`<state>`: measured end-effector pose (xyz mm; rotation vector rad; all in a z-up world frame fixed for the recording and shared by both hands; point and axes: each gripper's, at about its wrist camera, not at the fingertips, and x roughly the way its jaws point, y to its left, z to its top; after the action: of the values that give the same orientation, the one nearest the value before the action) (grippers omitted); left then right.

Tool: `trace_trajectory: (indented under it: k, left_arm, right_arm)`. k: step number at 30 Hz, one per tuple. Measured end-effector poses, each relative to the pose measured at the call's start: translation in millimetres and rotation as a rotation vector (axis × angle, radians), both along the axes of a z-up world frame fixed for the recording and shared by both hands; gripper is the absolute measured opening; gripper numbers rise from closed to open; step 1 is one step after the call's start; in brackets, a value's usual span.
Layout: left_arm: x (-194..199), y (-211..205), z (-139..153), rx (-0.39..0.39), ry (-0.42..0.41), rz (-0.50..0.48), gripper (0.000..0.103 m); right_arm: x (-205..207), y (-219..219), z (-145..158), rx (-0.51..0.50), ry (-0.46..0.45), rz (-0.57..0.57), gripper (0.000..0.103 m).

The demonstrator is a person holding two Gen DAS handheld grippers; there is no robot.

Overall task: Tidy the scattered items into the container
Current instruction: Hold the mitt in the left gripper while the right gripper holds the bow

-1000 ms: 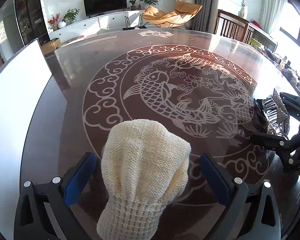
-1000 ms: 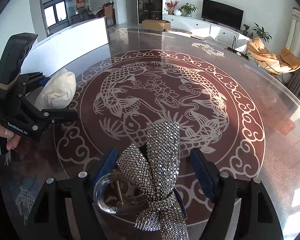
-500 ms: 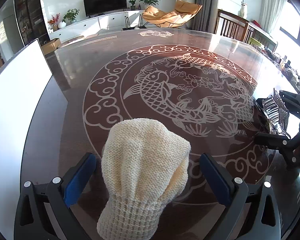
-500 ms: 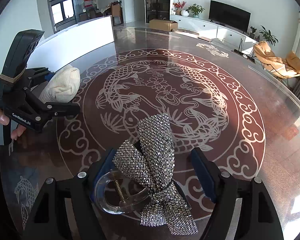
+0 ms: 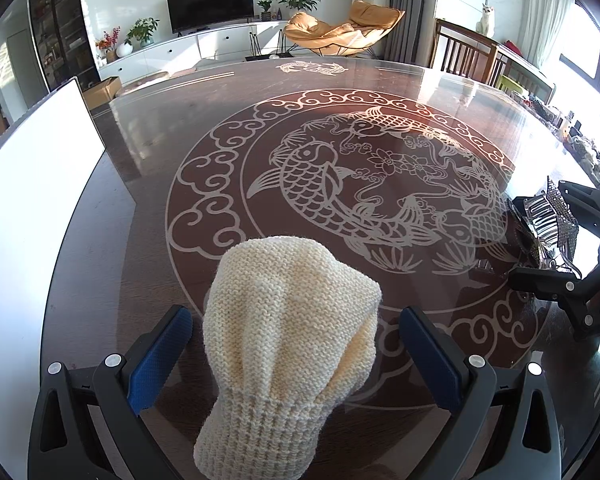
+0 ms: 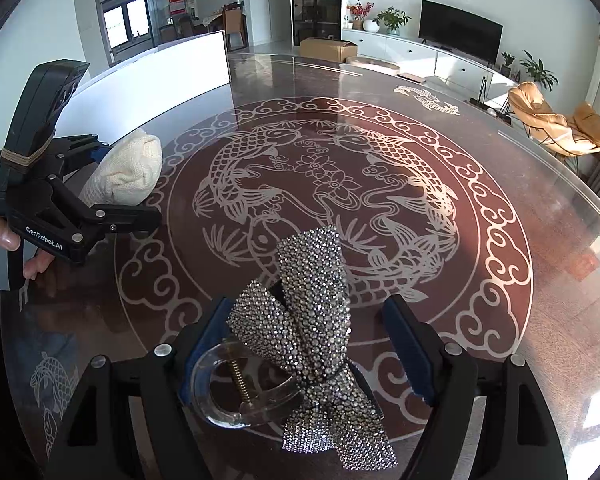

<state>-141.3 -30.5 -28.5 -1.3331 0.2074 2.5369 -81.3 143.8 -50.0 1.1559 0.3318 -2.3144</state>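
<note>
A cream knitted mitten (image 5: 288,320) lies on the dark glass-topped table between the fingers of my left gripper (image 5: 296,316). That gripper is open, with a gap on each side of the wool. In the right wrist view a rhinestone bow hair clip (image 6: 312,312) with a clear claw (image 6: 228,396) rests on the table inside my right gripper (image 6: 308,304). This gripper is open too: its right pad stands well clear of the bow and its left pad sits beside the claw. The white container (image 5: 28,208) stands along the table's left side.
The right wrist view shows the left gripper (image 6: 128,180), a hand on its handle, the mitten (image 6: 124,172) and the container wall (image 6: 160,68). The right gripper (image 5: 516,240) shows at the left view's right edge. Chairs (image 5: 468,56) stand beyond the table.
The bow clip has settled a little lower and flatter between the right fingers. The mitten and the left gripper look the same.
</note>
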Motion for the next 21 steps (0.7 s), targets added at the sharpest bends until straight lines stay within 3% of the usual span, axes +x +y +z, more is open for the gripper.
trace_trajectory:
  k: [11,21]
  left_arm:
    - [0.5,-1.1,1.0,0.001,-0.001,-0.005,0.103]
    - [0.0,2.1,2.2,-0.002,0.001,0.003,0.103]
  right_arm:
    - [-3.8,3.7,1.3,-0.051,-0.020,0.001,0.080]
    - [-3.6,1.3,1.7,-0.032,-0.013,0.001,0.080]
